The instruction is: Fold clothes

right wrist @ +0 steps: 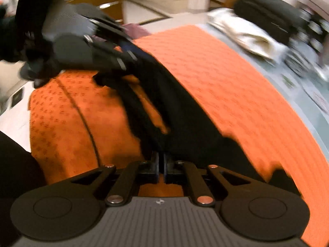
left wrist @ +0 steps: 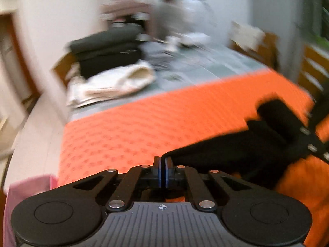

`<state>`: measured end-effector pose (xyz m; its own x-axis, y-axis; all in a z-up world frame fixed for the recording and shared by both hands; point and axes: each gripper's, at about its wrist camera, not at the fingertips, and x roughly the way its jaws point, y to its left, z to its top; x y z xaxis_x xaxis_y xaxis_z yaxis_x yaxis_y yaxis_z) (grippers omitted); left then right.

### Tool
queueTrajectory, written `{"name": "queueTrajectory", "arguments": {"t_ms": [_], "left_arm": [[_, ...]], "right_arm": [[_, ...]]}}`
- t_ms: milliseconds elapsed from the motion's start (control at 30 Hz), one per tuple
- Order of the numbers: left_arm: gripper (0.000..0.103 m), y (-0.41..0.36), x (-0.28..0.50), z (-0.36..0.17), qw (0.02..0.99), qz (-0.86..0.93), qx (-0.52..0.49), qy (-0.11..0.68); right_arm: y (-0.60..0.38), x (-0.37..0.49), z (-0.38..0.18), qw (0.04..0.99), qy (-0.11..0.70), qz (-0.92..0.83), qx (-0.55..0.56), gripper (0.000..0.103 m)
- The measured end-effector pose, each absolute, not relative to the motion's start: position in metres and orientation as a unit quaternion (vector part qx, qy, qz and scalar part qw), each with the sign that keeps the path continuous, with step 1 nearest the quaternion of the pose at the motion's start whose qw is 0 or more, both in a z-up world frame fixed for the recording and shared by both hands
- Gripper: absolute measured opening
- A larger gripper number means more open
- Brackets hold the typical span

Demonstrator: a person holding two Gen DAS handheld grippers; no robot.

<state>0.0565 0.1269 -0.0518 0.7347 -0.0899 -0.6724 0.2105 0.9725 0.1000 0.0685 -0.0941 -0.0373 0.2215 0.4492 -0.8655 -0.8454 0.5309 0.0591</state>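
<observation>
A black garment [left wrist: 236, 150] hangs stretched between my two grippers above an orange patterned cloth [left wrist: 144, 123] that covers the near part of the table. My left gripper [left wrist: 163, 164] is shut on one edge of the garment. My right gripper [right wrist: 161, 160] is shut on the other edge [right wrist: 185, 123]. In the right wrist view the left gripper [right wrist: 127, 55] shows at upper left with the garment running from it down to my fingers. In the left wrist view the right gripper's body [left wrist: 314, 142] shows at the right edge. Both views are motion-blurred.
A cream folded towel [left wrist: 115, 82] and a stack of dark folded clothes [left wrist: 107, 47] lie at the table's far left. Clutter and a white bag [left wrist: 185, 20] sit at the back. Wooden chairs [left wrist: 312, 65] stand at the right. A pink item [left wrist: 28, 187] is at lower left.
</observation>
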Motion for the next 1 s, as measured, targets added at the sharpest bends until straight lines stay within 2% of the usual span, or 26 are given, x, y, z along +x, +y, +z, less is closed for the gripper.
{"name": "queueTrajectory", "arguments": {"t_ms": [233,400,500,600,667,700,767,833,1000], "left_arm": [[0.006,0.156,0.048,-0.015,0.938,0.066,0.009,0.339],[0.006,0.183,0.028,0.000,0.926,0.168,-0.002,0.338],[0.007,0.189,0.021,-0.010,0.916,0.179,0.010,0.358],[0.015,0.185,0.012,-0.018,0.918,0.155,0.013,0.365],[0.028,0.180,0.008,-0.019,0.922,0.134,0.007,0.363],[0.031,0.175,0.006,-0.018,0.925,0.122,0.008,0.360],[0.049,0.161,0.007,-0.017,0.930,0.092,0.014,0.354],[0.059,0.147,0.009,-0.016,0.935,0.063,0.020,0.349],[0.072,0.112,0.015,-0.022,0.939,-0.022,0.035,0.342]], "right_arm": [[-0.198,0.052,-0.009,0.815,0.468,0.290,-0.181,0.005],[-0.268,0.030,0.003,0.851,0.467,0.167,-0.173,0.005],[-0.308,0.020,-0.008,0.853,0.487,0.092,-0.162,0.005],[-0.338,0.011,-0.019,0.852,0.504,0.053,-0.134,0.006],[-0.353,0.005,-0.024,0.855,0.506,0.043,-0.106,0.007],[-0.354,0.002,-0.024,0.856,0.505,0.047,-0.097,0.008],[-0.350,0.001,-0.022,0.863,0.494,0.052,-0.094,0.015],[-0.344,0.001,-0.019,0.869,0.483,0.057,-0.092,0.027],[-0.318,0.013,-0.008,0.879,0.459,0.094,-0.092,0.044]]}}
